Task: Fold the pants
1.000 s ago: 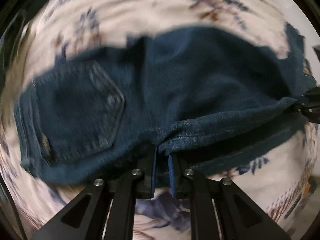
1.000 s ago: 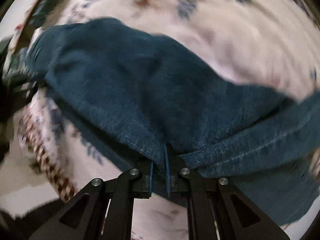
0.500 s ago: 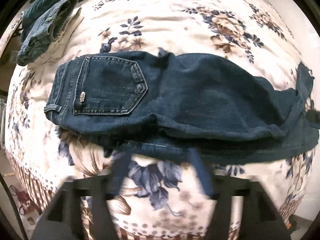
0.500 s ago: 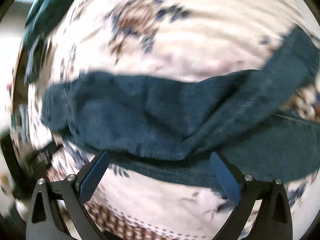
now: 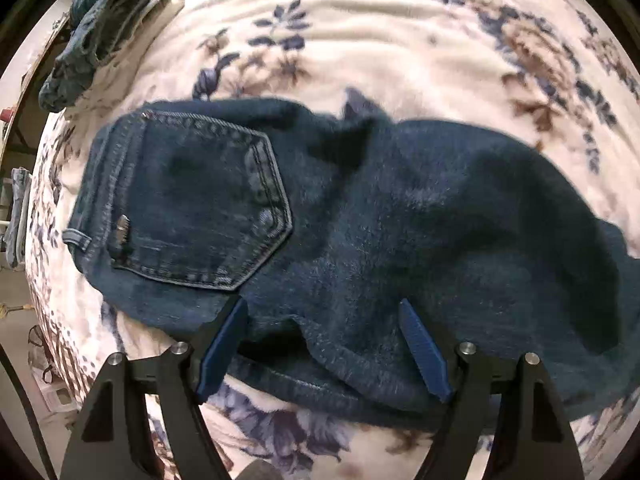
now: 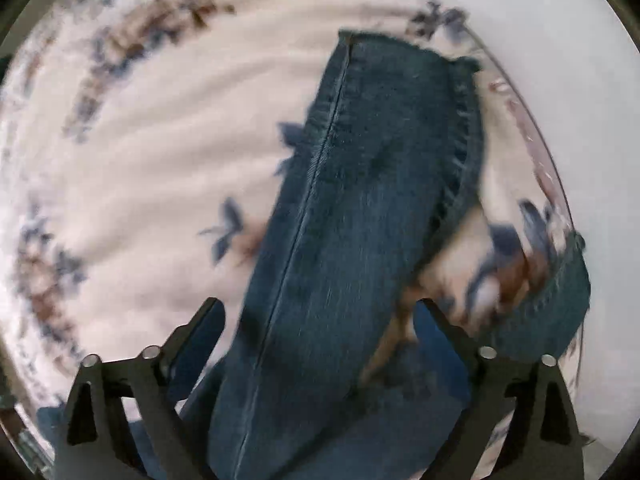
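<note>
Dark blue jeans (image 5: pixel 360 220) lie folded lengthwise on a floral bedspread (image 5: pixel 400 40), back pocket (image 5: pixel 200 208) up at the left. My left gripper (image 5: pixel 324 344) hangs open over the near folded edge below the pocket, its blue pads (image 5: pixel 222 350) apart and gripping nothing. In the right wrist view the leg (image 6: pixel 360 200) runs up to its hem (image 6: pixel 392 48). My right gripper (image 6: pixel 320 320) points down over the leg. Its jaws are closing, with the leg passing between them but not pinched. A second hem (image 6: pixel 560 300) curls at the right.
Another pair of folded jeans (image 5: pixel 100 28) sits on the bed's far left corner. The bedspread (image 6: pixel 140 160) ends at the right, with a pale floor or wall (image 6: pixel 560 60) beyond. Room clutter shows past the bed's left edge (image 5: pixel 24 280).
Both grippers were shut on the jeans' folded edge and have let go and opened. The right one has slid along the leg toward the hem and rolled; the left hovers closer over the seat.
</note>
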A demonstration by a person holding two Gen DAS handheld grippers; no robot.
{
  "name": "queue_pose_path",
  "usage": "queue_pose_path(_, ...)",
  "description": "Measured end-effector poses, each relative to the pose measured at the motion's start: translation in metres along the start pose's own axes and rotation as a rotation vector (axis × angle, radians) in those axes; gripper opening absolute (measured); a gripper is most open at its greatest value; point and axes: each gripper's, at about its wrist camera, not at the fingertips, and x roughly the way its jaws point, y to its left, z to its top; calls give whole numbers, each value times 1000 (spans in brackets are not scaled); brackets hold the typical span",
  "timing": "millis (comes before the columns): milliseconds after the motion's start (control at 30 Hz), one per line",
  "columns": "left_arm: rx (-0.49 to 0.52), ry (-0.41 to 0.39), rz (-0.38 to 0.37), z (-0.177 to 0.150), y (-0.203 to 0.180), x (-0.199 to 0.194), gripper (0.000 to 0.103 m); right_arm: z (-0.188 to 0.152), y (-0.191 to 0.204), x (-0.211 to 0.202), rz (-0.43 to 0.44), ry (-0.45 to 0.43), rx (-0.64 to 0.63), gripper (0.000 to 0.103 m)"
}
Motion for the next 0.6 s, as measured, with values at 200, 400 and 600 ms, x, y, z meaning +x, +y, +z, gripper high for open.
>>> queue_pose_path(200, 20, 9, 26, -9, -2, 4, 77, -19, -39, -23, 90, -91, 104, 18)
queue_pose_path(400, 32, 29, 19, -15, -3, 7, 77, -84, -140, -59, 316, -161, 432, 15)
queue_pose_path(600, 71, 12, 67, -32, -7, 12, 77, -145, -184, 18, 476, 24, 645, 22)
